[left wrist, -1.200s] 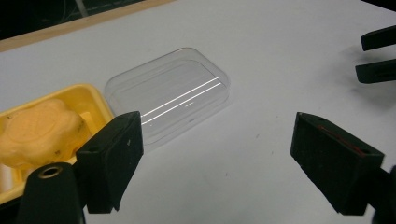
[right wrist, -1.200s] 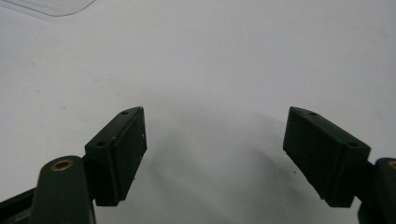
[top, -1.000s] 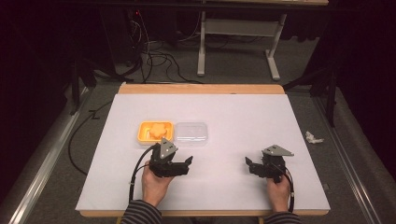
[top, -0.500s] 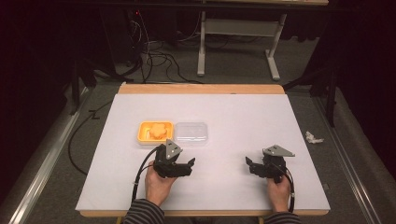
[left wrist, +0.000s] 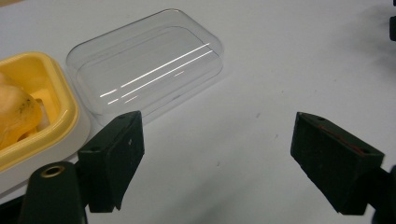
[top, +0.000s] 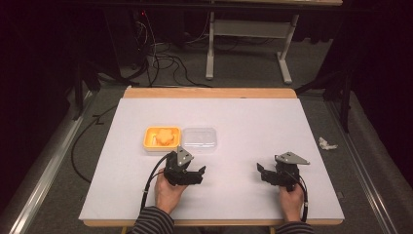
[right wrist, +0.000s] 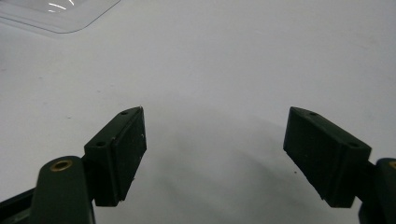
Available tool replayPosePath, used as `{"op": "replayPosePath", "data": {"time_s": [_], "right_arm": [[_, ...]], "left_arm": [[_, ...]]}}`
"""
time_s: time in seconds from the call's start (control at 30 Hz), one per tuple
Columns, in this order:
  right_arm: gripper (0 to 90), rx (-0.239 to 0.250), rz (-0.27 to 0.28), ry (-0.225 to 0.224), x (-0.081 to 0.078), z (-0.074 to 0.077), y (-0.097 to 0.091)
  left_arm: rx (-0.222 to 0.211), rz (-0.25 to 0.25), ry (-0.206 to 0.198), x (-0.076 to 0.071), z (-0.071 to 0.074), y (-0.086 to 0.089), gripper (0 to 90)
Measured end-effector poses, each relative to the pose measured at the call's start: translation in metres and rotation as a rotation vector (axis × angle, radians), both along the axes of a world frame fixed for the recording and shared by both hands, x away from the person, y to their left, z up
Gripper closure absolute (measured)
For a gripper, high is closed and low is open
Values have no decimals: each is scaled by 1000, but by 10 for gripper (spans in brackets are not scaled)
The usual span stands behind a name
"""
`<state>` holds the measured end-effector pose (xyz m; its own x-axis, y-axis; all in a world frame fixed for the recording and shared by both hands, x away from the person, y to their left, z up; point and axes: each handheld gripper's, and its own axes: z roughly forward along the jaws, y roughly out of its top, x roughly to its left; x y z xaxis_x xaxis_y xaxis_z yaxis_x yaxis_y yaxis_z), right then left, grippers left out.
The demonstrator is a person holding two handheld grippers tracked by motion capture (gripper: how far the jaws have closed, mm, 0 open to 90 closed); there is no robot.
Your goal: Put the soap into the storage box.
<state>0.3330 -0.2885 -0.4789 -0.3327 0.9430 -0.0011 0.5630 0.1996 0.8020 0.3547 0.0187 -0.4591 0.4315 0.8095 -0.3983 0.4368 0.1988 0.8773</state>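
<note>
On the near half of the white table (top: 253, 122), the left gripper (top: 197, 174) hovers with jaws spread wide, grasping nothing, just near of the clear lid (top: 198, 138). The lid lies flat beside the yellow tray (top: 150, 141), edges touching. The right gripper (top: 262, 171), also spread and empty, sits well apart over bare surface. Beyond the far edge, cables (top: 160, 58) cross the dark floor.

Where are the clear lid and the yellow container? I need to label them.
clear lid (left wrist: 144, 70), left gripper view, its flat top.
yellow container (top: 163, 138), high view, its rim at the near edge.
</note>
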Motion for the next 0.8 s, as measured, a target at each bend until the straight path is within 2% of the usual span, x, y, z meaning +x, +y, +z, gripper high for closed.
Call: {"op": "replayPosePath", "data": {"time_s": [0.8], "right_arm": [[207,-4,-13,13,0,0,1]], "left_arm": [[10,20,29,7,-17,-1,183]]}}
